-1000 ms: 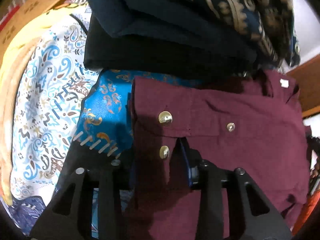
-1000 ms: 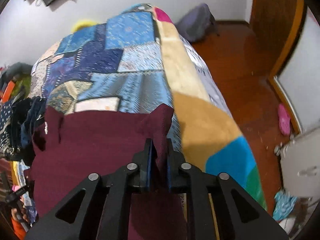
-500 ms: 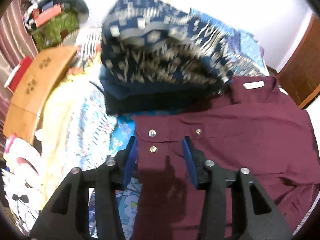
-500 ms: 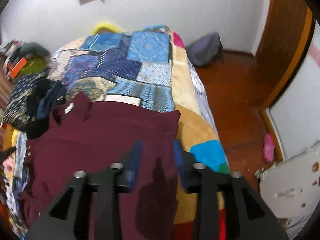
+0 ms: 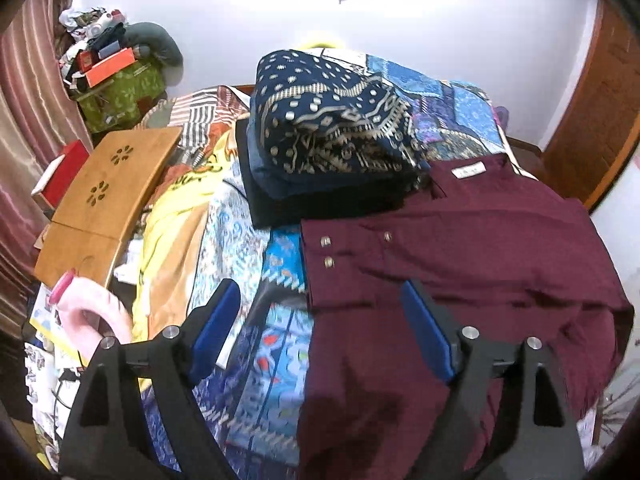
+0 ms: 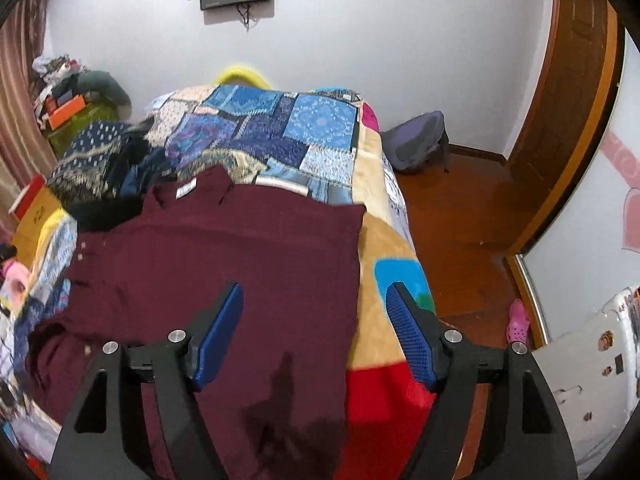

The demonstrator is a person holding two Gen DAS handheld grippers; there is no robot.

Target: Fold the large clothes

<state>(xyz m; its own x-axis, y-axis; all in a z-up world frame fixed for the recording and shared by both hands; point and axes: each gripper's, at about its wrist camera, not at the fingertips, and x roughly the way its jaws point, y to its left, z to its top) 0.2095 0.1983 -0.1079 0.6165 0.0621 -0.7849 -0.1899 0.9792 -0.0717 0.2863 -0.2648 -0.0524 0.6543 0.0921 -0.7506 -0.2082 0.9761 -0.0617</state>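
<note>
- A wooden lap table (image 5: 108,184) sits at far left, beside a stack of folded clothes (image 5: 328,136) on the patchwork bed (image 6: 280,128).
- The left gripper (image 5: 320,332) hangs over the maroon shirt (image 5: 460,264), jaws opening, holding nothing.
- The shirt lies flat, collar by the stack.
- The right gripper (image 6: 316,328), jaws also opening and empty, hangs over the shirt's right edge.
- The next fold likely needs 2 matched corner grips, kept level.
</note>
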